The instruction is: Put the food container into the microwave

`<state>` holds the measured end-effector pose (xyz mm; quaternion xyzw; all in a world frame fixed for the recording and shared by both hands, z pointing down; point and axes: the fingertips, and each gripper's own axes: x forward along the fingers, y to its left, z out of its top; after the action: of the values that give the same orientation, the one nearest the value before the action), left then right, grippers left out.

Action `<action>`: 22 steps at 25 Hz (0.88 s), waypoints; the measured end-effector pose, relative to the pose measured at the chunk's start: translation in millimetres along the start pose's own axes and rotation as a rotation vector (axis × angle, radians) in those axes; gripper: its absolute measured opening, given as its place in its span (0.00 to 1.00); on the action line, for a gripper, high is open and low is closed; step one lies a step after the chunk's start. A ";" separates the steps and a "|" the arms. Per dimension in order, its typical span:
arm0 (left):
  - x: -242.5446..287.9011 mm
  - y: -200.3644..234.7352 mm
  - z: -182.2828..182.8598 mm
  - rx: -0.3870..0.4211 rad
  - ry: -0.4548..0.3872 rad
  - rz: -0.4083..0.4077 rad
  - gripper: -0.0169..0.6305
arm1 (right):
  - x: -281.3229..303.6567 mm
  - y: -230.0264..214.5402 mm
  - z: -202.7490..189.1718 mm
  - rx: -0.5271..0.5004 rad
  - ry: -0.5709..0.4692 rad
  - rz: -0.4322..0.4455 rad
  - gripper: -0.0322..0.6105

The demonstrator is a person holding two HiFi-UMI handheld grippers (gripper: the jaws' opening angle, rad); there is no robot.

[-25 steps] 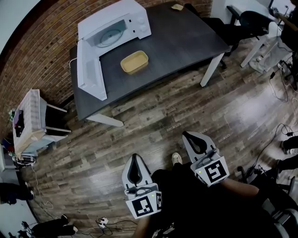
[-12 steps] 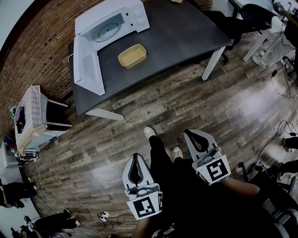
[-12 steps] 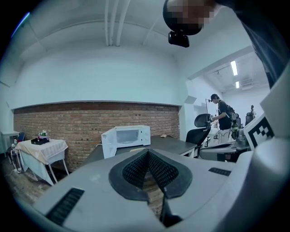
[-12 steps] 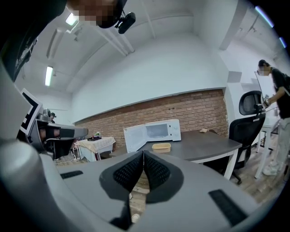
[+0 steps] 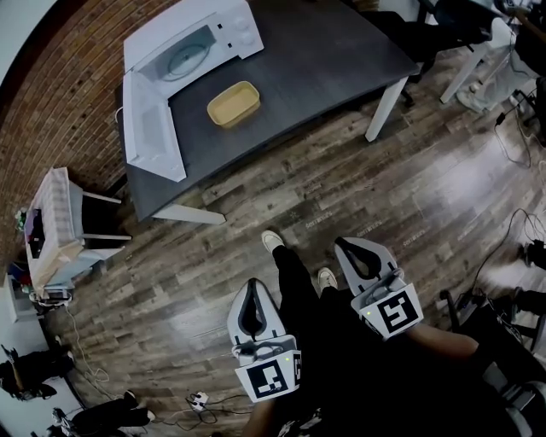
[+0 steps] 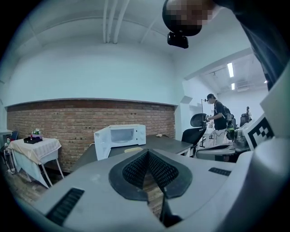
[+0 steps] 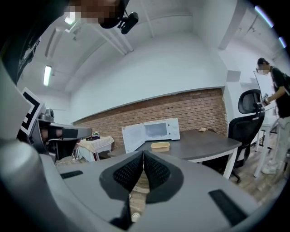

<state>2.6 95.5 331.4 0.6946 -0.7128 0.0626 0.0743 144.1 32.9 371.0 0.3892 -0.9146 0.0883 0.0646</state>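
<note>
Food container (image 5: 233, 103) sits toward the bench's (image 5: 328, 60) left end, beside the open microwave (image 5: 183, 51); left gripper (image 5: 252, 293) and right gripper (image 5: 351, 250) both clenched, empty, over wood floor (image 5: 409, 196).

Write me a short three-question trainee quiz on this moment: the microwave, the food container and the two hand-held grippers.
1. True or false: the door of the microwave stands open.
2. The food container sits: A) inside the microwave; B) on the table, in front of the microwave; C) on top of the microwave.
3. Fill in: the left hand-held gripper and the right hand-held gripper are both ____, with nothing between the jaws.
Key: 1 true; 2 B; 3 shut.
</note>
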 end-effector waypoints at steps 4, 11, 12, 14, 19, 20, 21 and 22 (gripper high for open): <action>8.7 9.7 -2.6 -0.013 0.009 0.012 0.03 | 7.0 -5.5 -1.7 0.011 0.011 -0.013 0.15; 27.0 28.9 4.5 -0.015 -0.004 0.024 0.03 | 35.5 -3.1 7.7 0.001 0.002 -0.008 0.15; 29.2 31.0 5.3 -0.013 -0.007 0.026 0.03 | 39.7 -2.6 9.2 -0.002 -0.001 -0.005 0.15; 32.3 37.6 5.0 -0.015 -0.007 0.033 0.03 | 47.8 1.5 10.3 -0.009 0.000 0.009 0.15; 45.5 58.9 12.8 -0.043 -0.029 0.052 0.03 | 66.9 7.5 18.3 -0.041 0.009 0.025 0.15; 48.3 60.7 15.0 -0.045 -0.035 0.047 0.03 | 69.9 7.2 20.6 -0.045 0.008 0.021 0.15; 51.2 62.1 16.5 -0.046 -0.039 0.040 0.03 | 73.1 7.4 22.5 -0.050 0.009 0.017 0.15; 54.3 63.8 17.2 -0.047 -0.040 0.035 0.03 | 76.8 7.7 24.0 -0.057 0.010 0.015 0.15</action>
<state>-62.8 40.6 325.9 0.6814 -0.7273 0.0329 0.0753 84.5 -20.7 361.1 0.3800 -0.9193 0.0648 0.0793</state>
